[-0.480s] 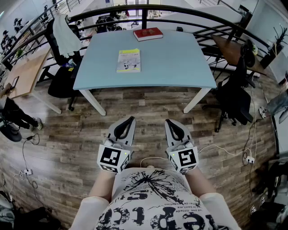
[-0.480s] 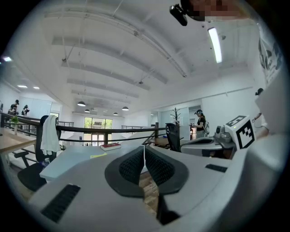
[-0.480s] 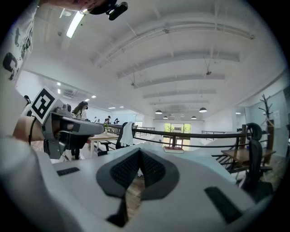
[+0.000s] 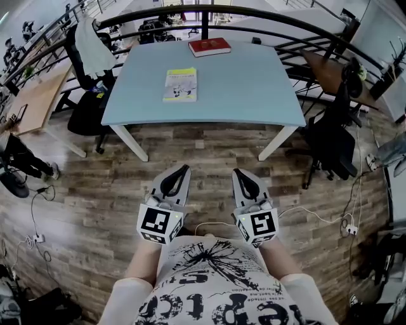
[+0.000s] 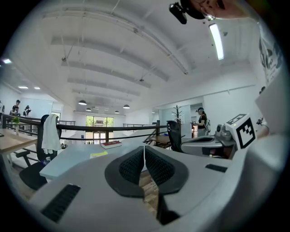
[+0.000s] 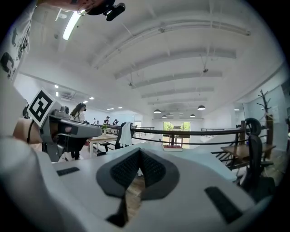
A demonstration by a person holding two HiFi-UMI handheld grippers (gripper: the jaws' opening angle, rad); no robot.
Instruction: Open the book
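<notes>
Hardly anything has been moved since half a second back: both claws are held right where they were, low in front of the body. The table has only slid a hair in the head view, so a tiny lean toward it is guessed at. Left claw and right claw are both squeezed shut, pads met at the tips. Nothing is gripped in either, and only wooden floor is seen under them. They're kept side by side, well apart from the table.

Two books are laid on that table, both closed and flat: a thin yellow book left of the middle, and a red book at the far edge by the railing. Which one is meant can't be settled from the task line tbh. No open book is shown anywhere, so the wanted result isn't there right now.

If one of them is to be opened from here, the step in hand is judged to be the approach. The claws would best be carried in level and slow, and parted before the cover is reached, since shut tips can't be slipped under anything. The yellow one looks thin and floppy, so it'd probably get shoved around unless it's pinned near its bound edge by one claw while the free edge of the cover is lifted by the other
</notes>
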